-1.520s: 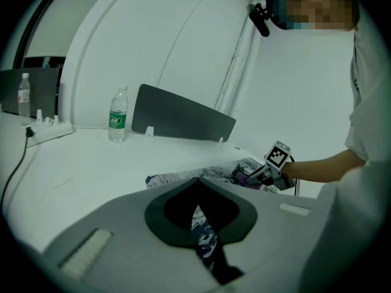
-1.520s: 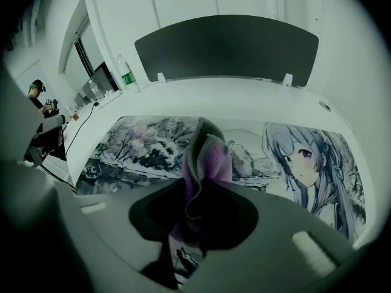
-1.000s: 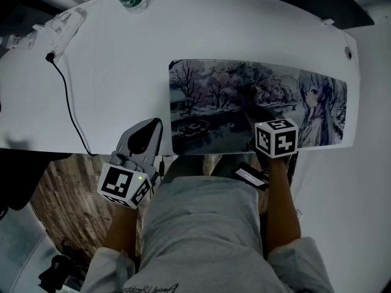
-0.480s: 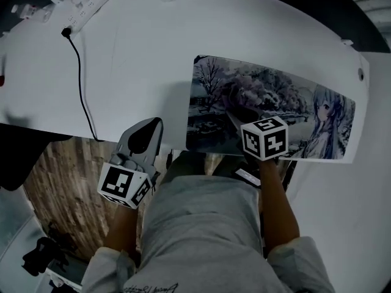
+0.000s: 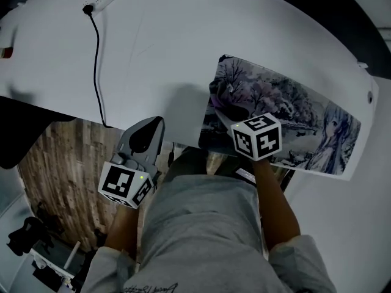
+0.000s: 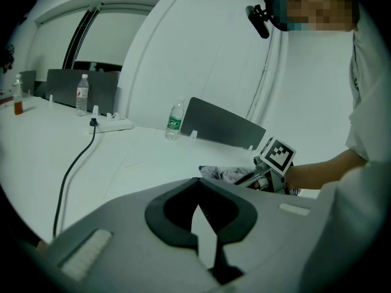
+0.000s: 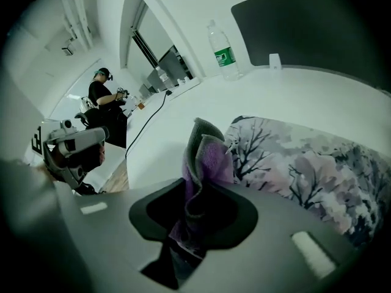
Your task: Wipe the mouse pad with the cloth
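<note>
Apparently mid-wipe, the right gripper (image 7: 194, 224) has jaws clamped on the cloth (image 7: 206, 160) at the mouse pad's (image 7: 305, 163) left end, while the left gripper (image 6: 204, 221) waits, jaws together.

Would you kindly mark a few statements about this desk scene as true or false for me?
1. The right hand-held gripper is shut on a purple cloth. True.
2. The cloth sits at the mouse pad's right end. False: it is at the left end, by the printed trees.
3. The left hand-held gripper grips the black cable. False: it holds nothing, jaws together, off the desk's near edge.
4. A water bottle stands on the desk beyond the pad. True.
</note>
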Action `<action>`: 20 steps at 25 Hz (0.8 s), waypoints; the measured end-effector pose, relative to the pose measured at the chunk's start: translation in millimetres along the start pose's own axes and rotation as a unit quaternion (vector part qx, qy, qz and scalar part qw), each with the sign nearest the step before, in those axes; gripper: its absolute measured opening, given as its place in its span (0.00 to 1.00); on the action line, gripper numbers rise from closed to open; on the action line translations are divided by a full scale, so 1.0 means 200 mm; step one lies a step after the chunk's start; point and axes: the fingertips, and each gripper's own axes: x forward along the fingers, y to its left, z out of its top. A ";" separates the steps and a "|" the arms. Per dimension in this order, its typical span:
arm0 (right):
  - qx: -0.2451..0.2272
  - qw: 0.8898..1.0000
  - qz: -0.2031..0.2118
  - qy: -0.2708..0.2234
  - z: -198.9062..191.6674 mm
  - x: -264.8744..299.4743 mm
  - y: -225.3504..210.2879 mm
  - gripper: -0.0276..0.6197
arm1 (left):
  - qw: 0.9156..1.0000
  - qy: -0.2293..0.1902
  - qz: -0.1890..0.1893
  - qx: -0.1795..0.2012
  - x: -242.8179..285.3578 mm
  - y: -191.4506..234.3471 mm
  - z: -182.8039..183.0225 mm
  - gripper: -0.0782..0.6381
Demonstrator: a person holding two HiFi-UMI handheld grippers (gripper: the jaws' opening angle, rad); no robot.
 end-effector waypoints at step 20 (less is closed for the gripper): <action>-0.035 0.998 0.048 -0.030 0.04 -0.11 0.04 0.19 | 1.000 0.005 0.010 0.016 0.00 -0.12 -0.01 0.13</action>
